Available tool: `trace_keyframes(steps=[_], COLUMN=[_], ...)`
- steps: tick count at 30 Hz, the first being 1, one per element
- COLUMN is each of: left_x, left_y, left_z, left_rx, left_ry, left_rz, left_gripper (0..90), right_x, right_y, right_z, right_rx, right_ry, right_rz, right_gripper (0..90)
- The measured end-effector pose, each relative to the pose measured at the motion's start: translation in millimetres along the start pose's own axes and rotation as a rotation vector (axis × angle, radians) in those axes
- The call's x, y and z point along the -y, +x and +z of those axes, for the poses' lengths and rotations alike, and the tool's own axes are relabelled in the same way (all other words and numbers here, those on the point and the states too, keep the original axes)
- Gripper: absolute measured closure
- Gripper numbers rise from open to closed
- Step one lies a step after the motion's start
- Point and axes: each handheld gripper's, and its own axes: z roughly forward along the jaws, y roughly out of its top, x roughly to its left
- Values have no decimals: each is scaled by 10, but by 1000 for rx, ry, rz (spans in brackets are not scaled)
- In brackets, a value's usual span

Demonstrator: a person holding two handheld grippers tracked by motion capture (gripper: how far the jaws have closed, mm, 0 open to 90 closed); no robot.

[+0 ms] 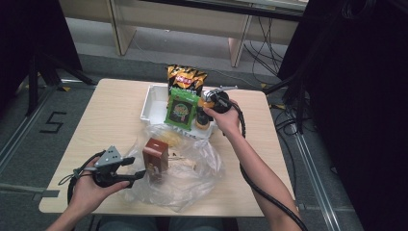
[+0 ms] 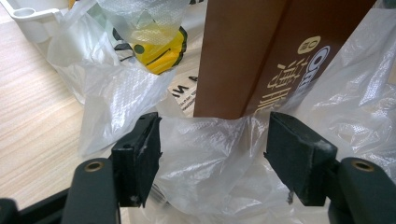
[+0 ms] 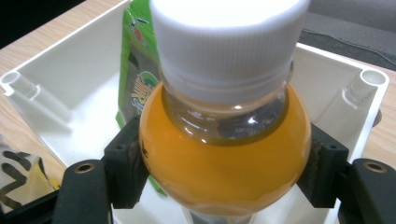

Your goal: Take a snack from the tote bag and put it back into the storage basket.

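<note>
Orange drink bottle (image 3: 224, 158): clamped in right tool (image 3: 224, 172) over white tray (image 1: 150, 107), beside green (image 1: 181, 109) and black-orange snack packs (image 1: 186, 77) | left tool (image 2: 212, 154): jaws apart, pinning clear plastic bag (image 1: 192, 168) | remaining: brown carton (image 1: 155, 159), yellow item in bag on worktop (image 1: 115, 113).

Your high view is looking forward and down from above your side, taking in the whole table (image 1: 110, 106) from well back. Your left gripper view is sitting very close behind the plastic bag (image 2: 205, 154) and brown carton (image 2: 243, 56). Your right gripper view is pressing close on the orange bottle (image 3: 224, 154); beyond it, probably the same white tray (image 1: 150, 103) is showing.
</note>
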Motion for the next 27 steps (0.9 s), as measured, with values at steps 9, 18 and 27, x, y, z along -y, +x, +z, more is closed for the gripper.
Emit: trace_keyframes(steps=[9,18,27], left_x=[-1,0,-17], left_y=[-1,-7,-9], left_z=[-1,7,-28], left_rx=[-4,-3,3], left_ry=[5,4,-18], left_rz=[4,4,-1], left_gripper=[351,351,335], right_x=[53,62,99], right_y=[-21,23,44], right_z=[53,49,-125], right_rx=[14,12,45], right_ry=[30,52,39], right_rz=[-18,-24,-43], right_gripper=[311,191,174])
